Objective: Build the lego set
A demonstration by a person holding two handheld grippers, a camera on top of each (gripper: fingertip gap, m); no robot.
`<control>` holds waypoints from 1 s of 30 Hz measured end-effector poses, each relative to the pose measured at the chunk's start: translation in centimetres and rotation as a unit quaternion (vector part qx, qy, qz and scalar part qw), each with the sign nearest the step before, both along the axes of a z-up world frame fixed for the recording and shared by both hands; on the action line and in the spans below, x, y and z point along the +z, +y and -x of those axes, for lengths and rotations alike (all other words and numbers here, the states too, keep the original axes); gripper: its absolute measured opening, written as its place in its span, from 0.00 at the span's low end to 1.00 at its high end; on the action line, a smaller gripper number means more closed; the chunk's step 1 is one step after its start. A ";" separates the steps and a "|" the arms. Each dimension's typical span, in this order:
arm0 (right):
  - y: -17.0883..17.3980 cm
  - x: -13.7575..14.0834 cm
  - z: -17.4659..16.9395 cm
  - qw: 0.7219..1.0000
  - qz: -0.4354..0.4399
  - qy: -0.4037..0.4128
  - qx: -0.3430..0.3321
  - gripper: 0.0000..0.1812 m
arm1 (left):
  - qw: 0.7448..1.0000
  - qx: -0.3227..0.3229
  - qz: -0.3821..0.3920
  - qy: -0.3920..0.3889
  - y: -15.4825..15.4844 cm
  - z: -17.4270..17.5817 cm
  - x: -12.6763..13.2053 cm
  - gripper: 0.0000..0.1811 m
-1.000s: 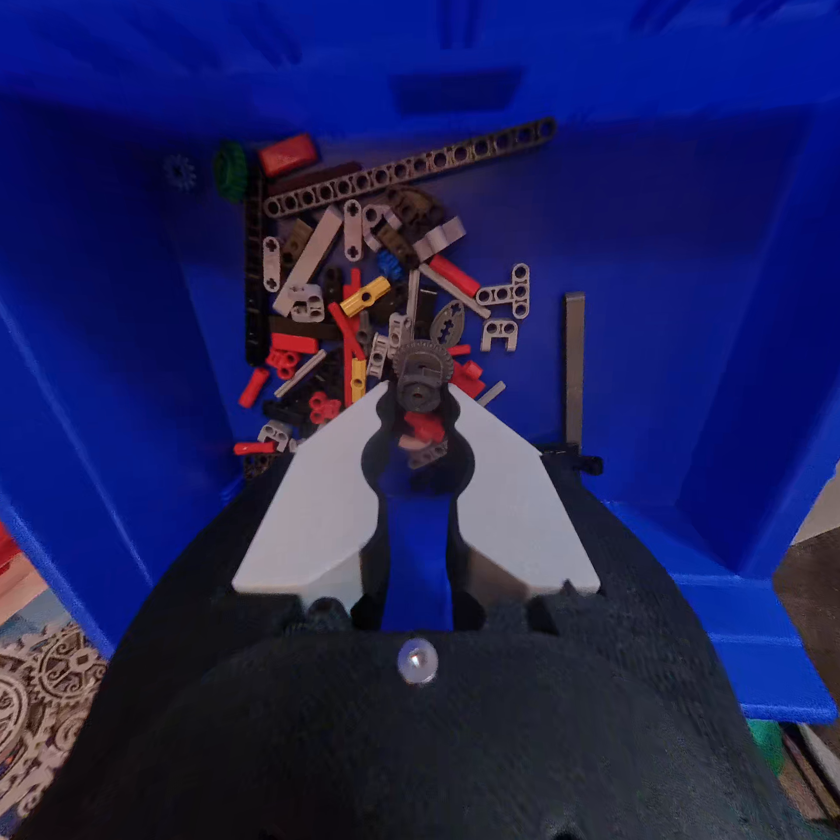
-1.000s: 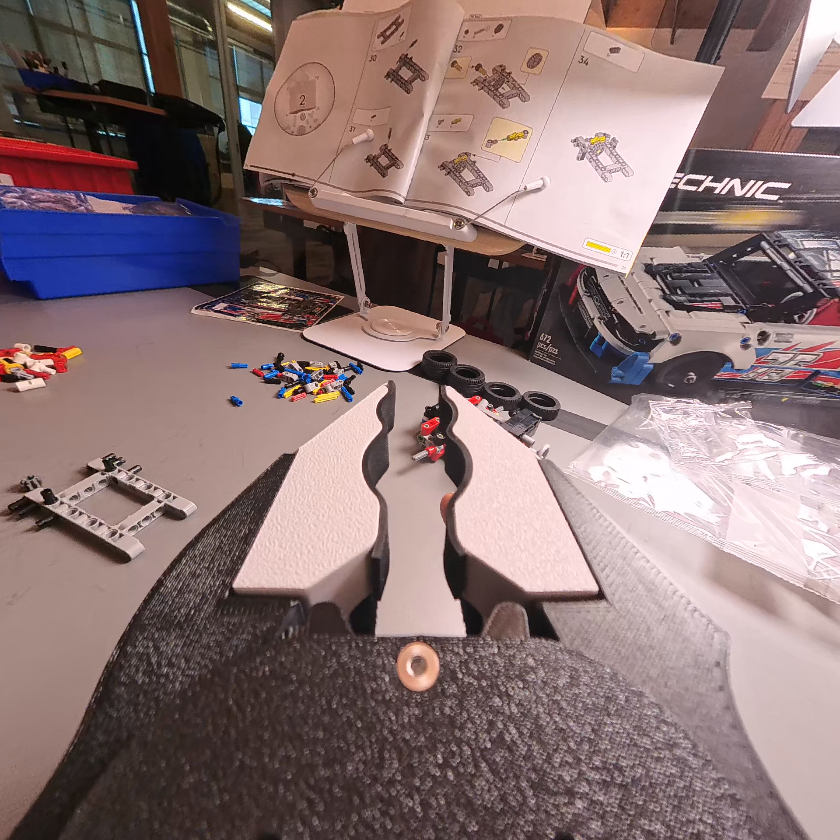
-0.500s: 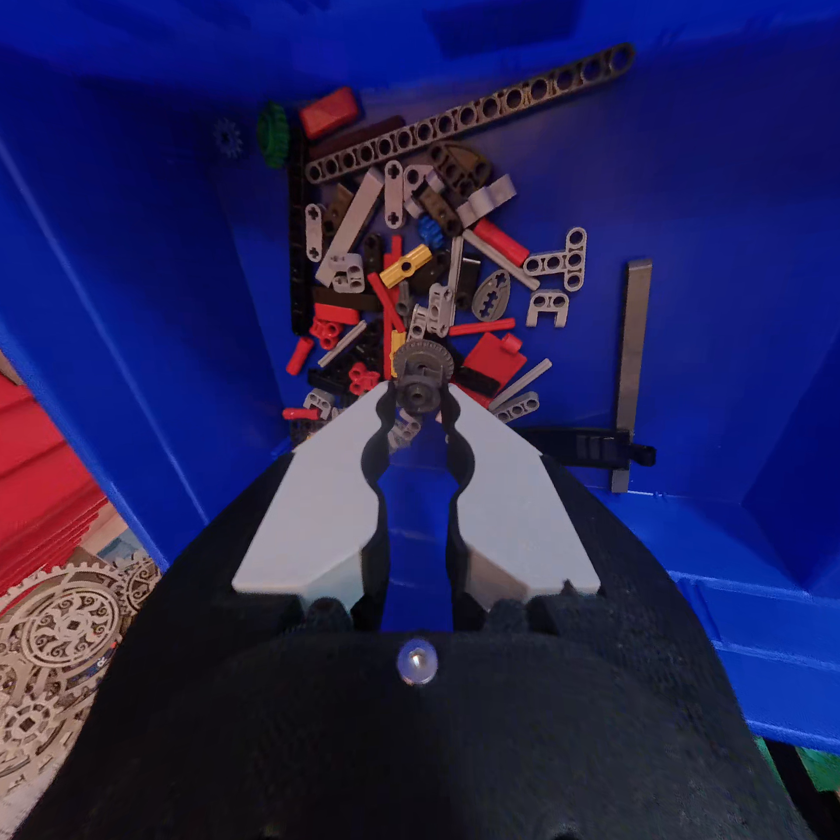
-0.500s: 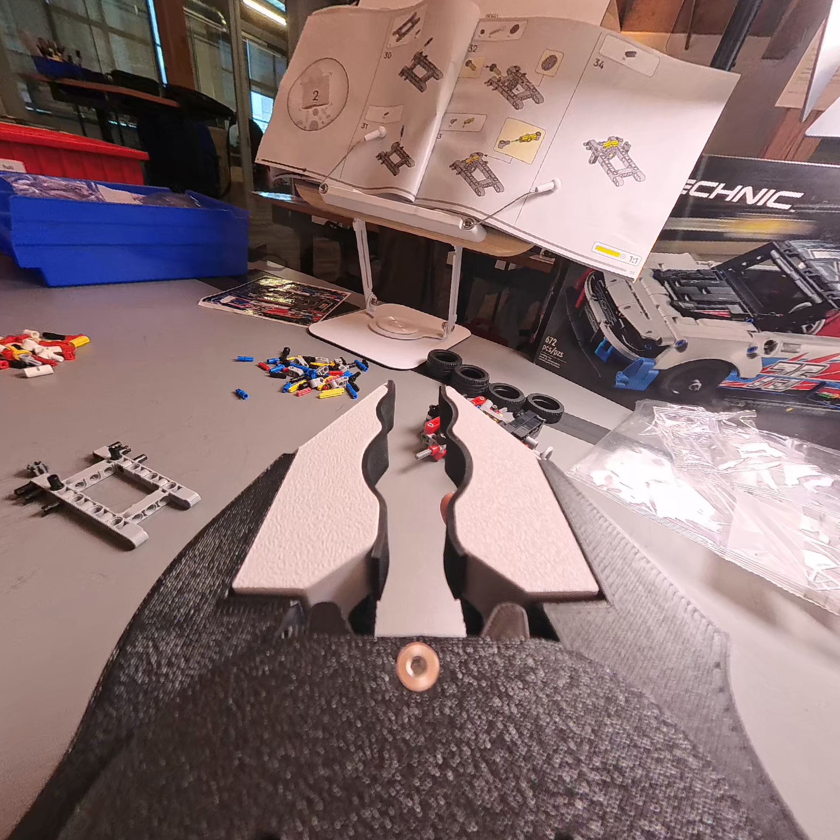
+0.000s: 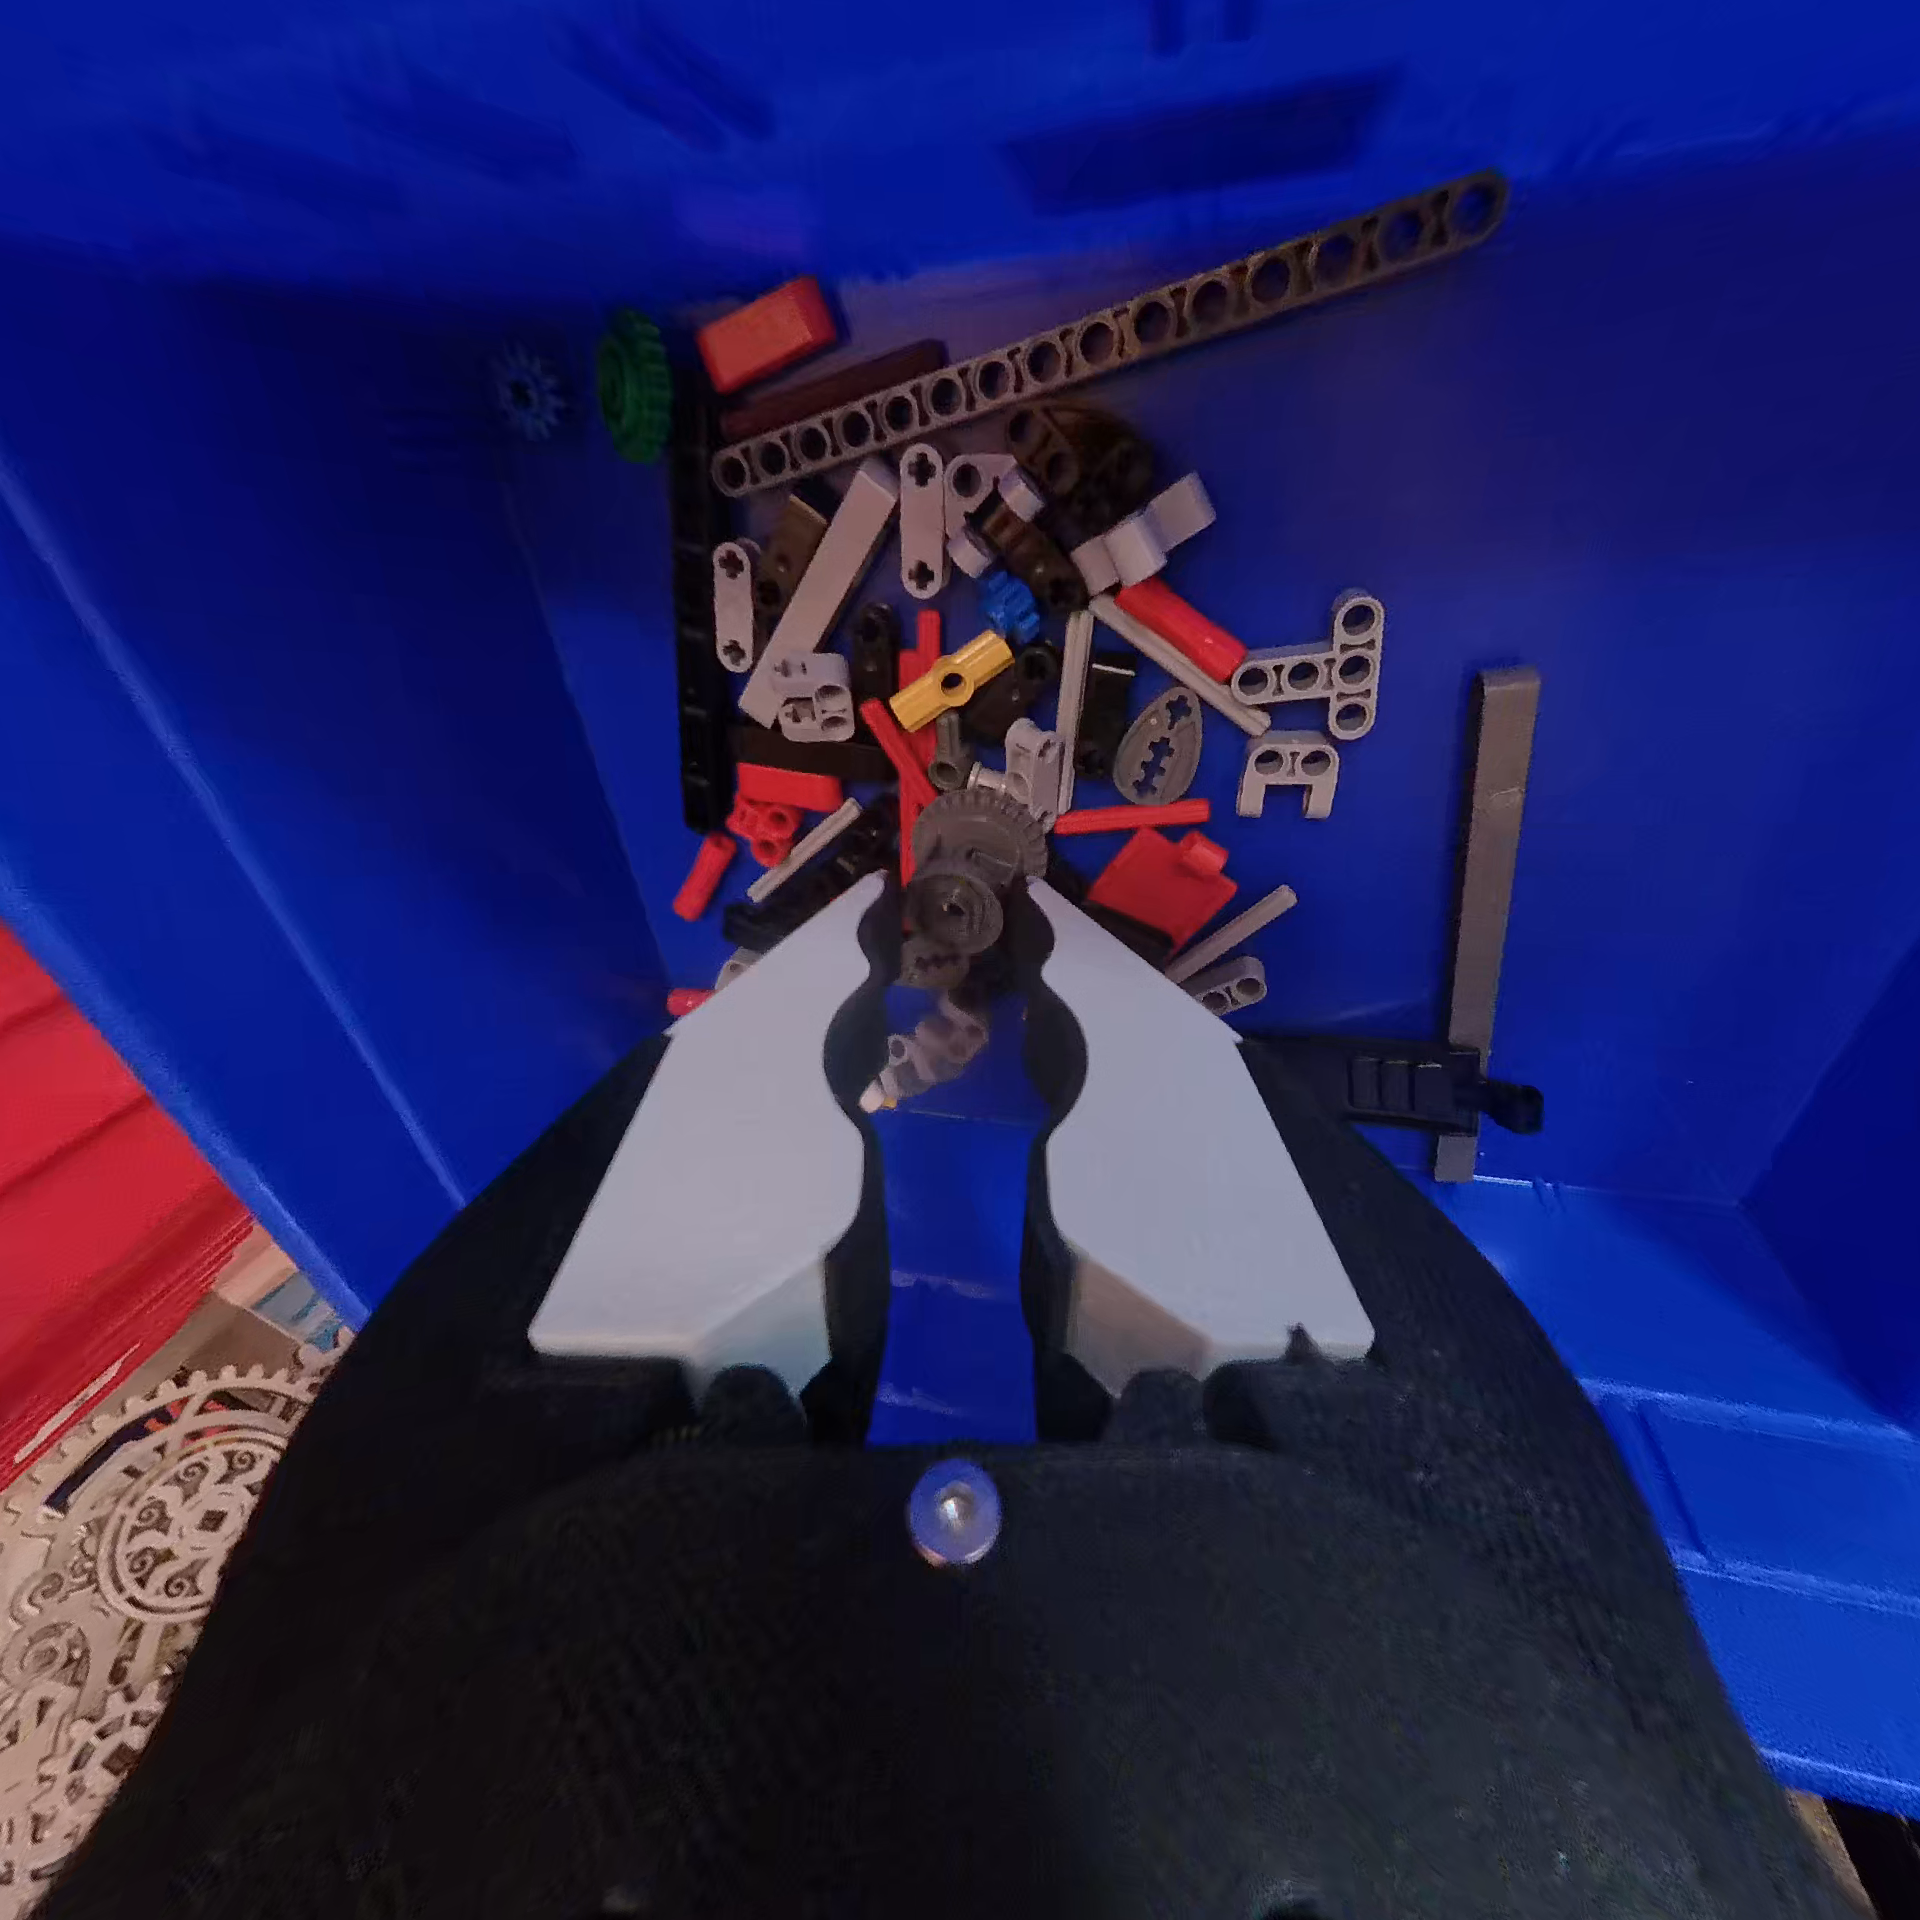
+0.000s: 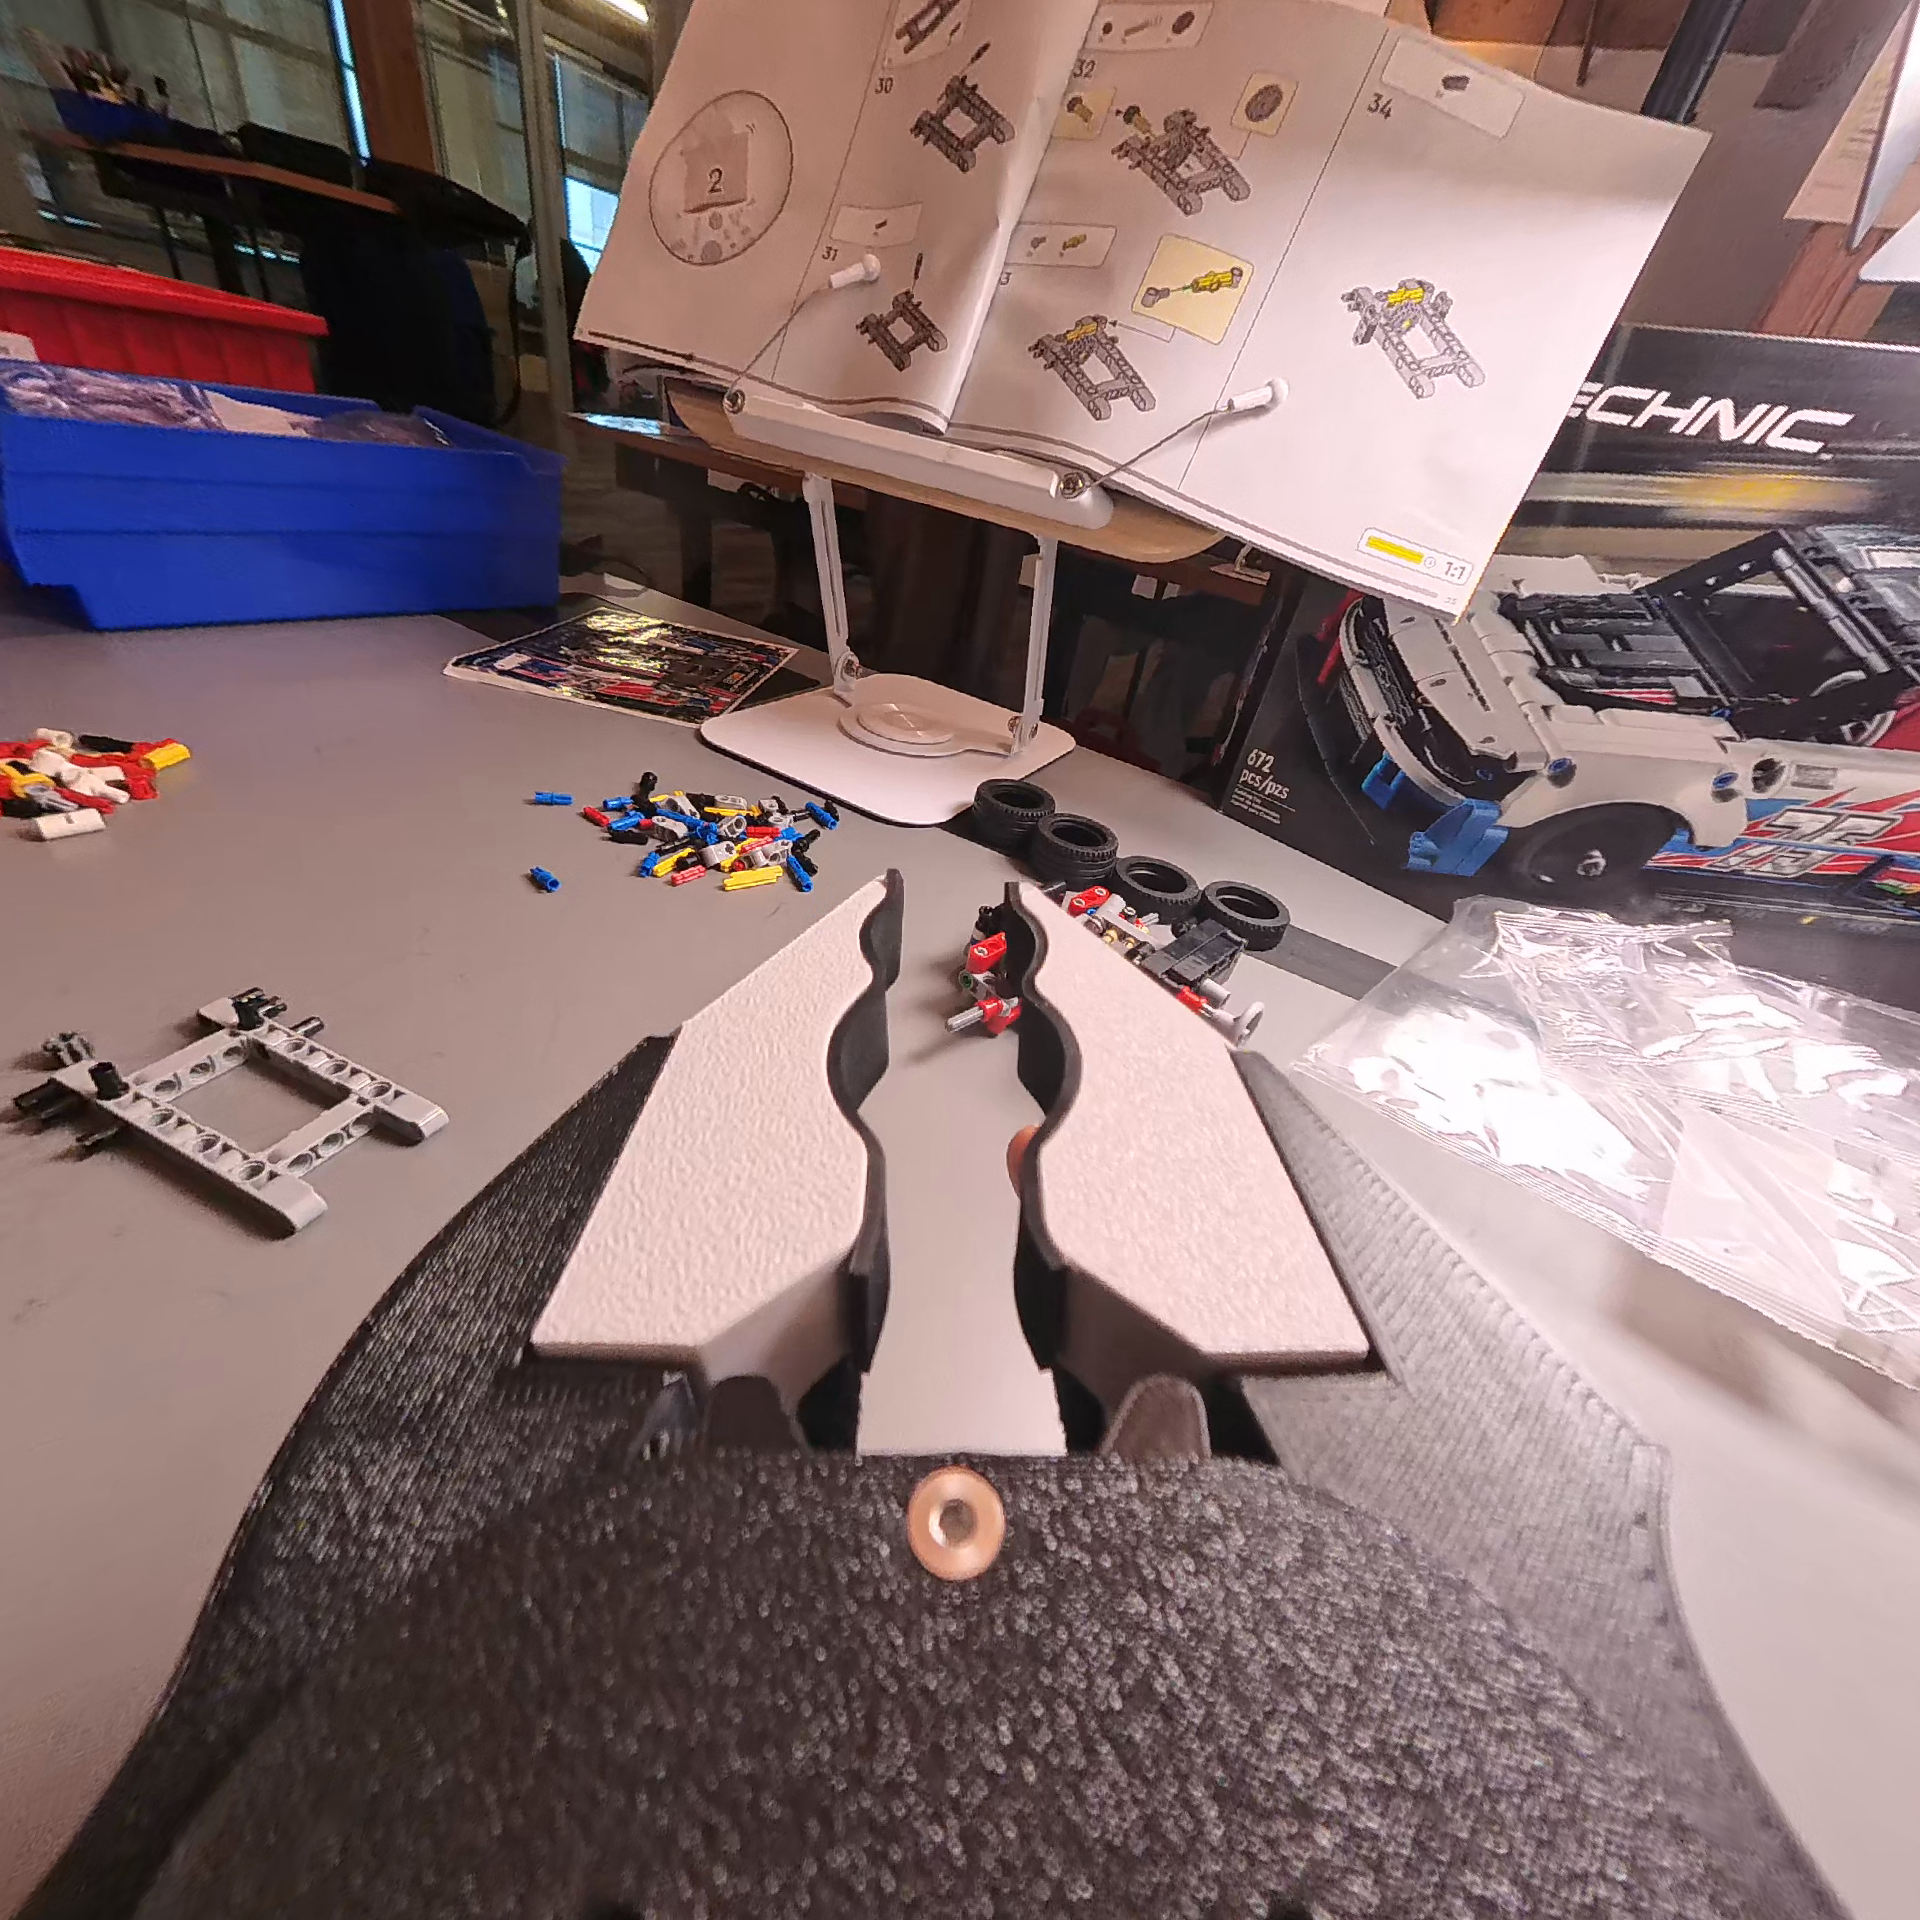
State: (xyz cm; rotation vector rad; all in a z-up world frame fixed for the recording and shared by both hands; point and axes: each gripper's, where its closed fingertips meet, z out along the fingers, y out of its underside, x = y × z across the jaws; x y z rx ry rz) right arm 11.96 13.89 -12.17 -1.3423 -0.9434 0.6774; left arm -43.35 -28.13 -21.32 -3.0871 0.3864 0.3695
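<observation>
My left gripper [image 5: 956, 904] is shut on a dark grey gear piece [image 5: 961, 868] and holds it over a pile of loose Lego parts [image 5: 966, 644] inside a blue bin [image 5: 1662, 520]. A long grey holed beam [image 5: 1112, 338] lies at the back of the pile. My right gripper [image 6: 951, 899] is open and empty above the grey table [image 6: 364, 914]. A small red and grey assembly [image 6: 987, 971] lies just beyond its tips. A grey rectangular frame [image 6: 234, 1107] lies on the table at the left.
An open instruction booklet [image 6: 1091, 239] stands on a white stand [image 6: 894, 727]. Several black tyres [image 6: 1132, 868], a pile of small pins [image 6: 717, 831], another parts pile [image 6: 73, 774], a plastic bag [image 6: 1621, 1091], the set's box [image 6: 1662, 675] and blue bins [image 6: 270, 509] surround it. Tip to tip, the grippers are about 70 centimeters apart.
My left gripper has lifted the gear piece and shifted a little over the pile in the bin. My right gripper has drifted slightly and stays open.
</observation>
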 end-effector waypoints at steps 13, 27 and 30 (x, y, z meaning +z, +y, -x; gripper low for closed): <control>0.1 -0.2 0.0 1.000 0.003 -0.002 -0.002 0.10 | 0.999 -0.005 -0.013 0.043 0.6 1.5 0.1 0.11; 0.0 0.0 -0.1 1.000 0.000 0.001 -0.001 0.10 | 1.000 -0.011 -0.001 -0.008 -0.3 -0.4 -0.1 0.11; 0.0 0.0 -0.1 1.000 0.000 0.001 -0.001 0.10 | 1.000 -0.011 -0.002 -0.008 -0.5 -0.5 -0.1 0.11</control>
